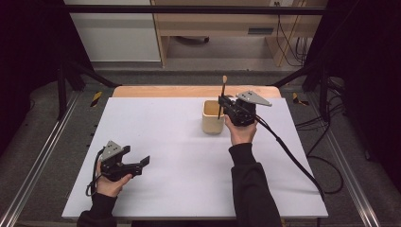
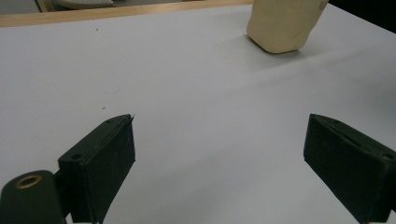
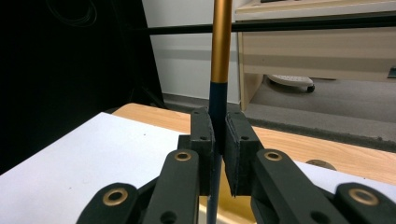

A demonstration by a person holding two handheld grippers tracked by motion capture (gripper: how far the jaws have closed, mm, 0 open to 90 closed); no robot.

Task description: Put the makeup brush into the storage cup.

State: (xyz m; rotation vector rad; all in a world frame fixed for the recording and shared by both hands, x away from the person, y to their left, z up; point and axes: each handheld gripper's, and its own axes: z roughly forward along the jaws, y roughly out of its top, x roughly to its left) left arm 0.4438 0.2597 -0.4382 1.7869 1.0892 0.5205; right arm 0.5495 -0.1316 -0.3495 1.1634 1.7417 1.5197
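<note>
The right gripper (image 3: 218, 140) has its two black jaws pressed together on a slender stick with a dark blue lower shaft and a gold-orange upper part (image 3: 220, 42), holding it upright. In the high view this gripper (image 1: 221, 105) sits at the right rim of the cream, square-mouthed cup (image 1: 213, 117), and the stick (image 1: 222, 94) runs down into the cup's opening while its pale tip stands well above the cup.

The grip looks narrow: the pads meet the shaft on a short stretch of the dark part only. My guess is that the stick could pivot between the pads if the hand tilts, and then its lower end would strike the cup's inner wall. The cup seems light and stands free on the white table sheet (image 1: 179, 156), with nothing bracing it, so a sideways drag from the stick or a knock from the gripper body could tip it or push it toward the wooden table edge (image 1: 165, 91) just behind the cup. Whether the stick's lower end touches the cup floor cannot be told.

The left gripper (image 1: 142, 163) is held low over the sheet, well apart from the cup on its near left side, with its jaws spread wide and nothing between them; its own view shows the cup (image 2: 282, 25) far ahead.

The stick looks smooth and glossy, thin and straight, much like a brush handle.
</note>
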